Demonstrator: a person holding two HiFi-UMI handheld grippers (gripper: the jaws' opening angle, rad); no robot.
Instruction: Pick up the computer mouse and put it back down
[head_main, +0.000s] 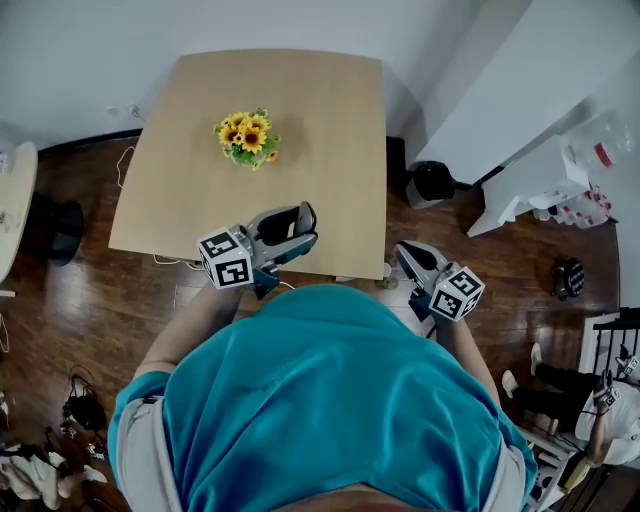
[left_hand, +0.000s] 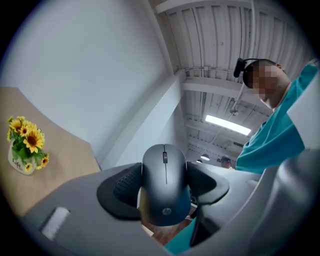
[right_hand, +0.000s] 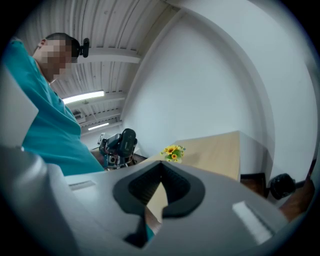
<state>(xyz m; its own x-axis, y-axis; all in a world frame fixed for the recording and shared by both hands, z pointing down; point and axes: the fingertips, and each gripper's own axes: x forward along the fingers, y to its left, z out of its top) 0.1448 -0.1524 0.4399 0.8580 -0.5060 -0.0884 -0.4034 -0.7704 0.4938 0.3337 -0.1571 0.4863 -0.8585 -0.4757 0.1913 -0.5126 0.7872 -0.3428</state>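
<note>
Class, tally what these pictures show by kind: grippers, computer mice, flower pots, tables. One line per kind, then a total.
grippers: 2 (left gripper, right gripper)
computer mouse: 1
sunflower pot: 1
table: 1
Total: 5

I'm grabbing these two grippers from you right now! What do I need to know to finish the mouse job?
Left gripper: shut on the dark grey computer mouse, gripped by its sides and held in the air near the front edge of the light wooden table.
Right gripper: shut, empty, off the table's near right corner.
Done: the pick-up.
Left: lower the mouse onto bare tabletop, probably well away from the small pot of yellow sunflowers, then open the left jaws.
</note>
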